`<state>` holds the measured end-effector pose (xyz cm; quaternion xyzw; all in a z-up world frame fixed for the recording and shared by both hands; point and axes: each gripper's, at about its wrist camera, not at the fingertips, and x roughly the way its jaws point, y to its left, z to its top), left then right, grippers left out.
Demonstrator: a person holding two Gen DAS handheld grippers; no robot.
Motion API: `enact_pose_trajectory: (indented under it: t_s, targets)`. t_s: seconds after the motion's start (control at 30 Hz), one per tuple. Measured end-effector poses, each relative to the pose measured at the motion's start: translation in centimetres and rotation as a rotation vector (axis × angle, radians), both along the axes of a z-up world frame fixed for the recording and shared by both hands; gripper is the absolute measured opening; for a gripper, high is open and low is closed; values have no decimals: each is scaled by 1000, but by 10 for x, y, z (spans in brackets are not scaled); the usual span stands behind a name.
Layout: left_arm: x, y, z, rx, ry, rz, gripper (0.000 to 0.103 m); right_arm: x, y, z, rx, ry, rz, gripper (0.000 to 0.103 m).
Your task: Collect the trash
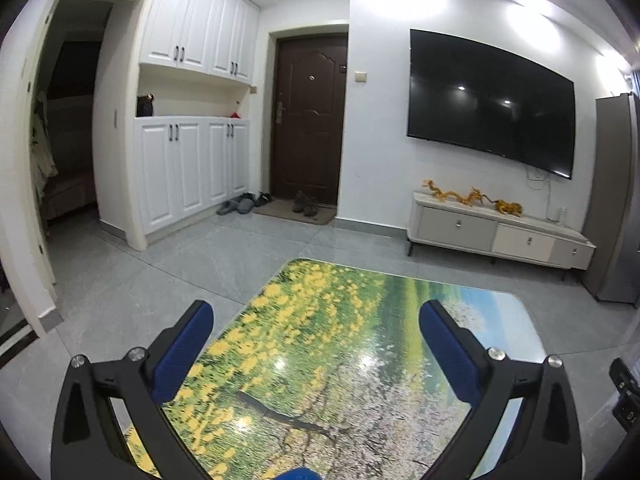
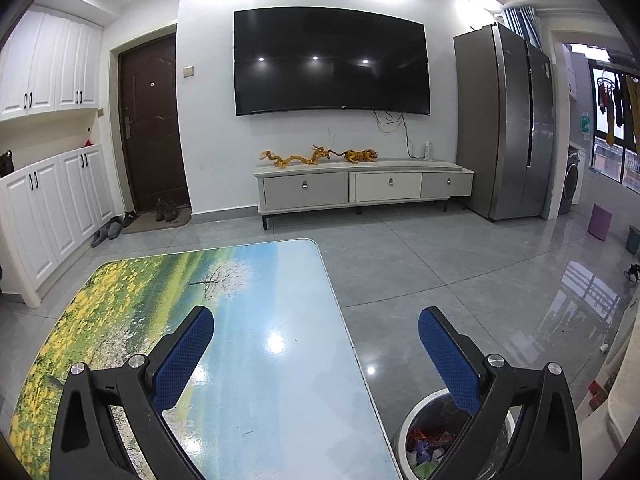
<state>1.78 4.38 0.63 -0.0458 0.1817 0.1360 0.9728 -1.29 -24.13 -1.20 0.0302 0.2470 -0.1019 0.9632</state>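
My left gripper is open and empty above the landscape-printed table. My right gripper is open and empty, held over the right edge of the same table. A round metal trash bin stands on the floor beside the table's right side, below my right finger; coloured wrappers and scraps lie inside it. A blue object peeks in at the bottom edge of the left wrist view; what it is cannot be told. No loose trash shows on the tabletop.
A TV hangs over a low drawer cabinet. A grey fridge stands at the right. A brown door, shoes and white cupboards are at the left. A pink stool and a blue bucket stand far right.
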Motion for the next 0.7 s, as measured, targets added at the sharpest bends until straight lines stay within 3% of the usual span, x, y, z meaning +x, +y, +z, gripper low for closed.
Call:
enact_pose_trajectory:
  t_s: [0.7]
  targets:
    - [-16,1,6,54,-46,56,103,-10,3,4,-8,-20,-6,103]
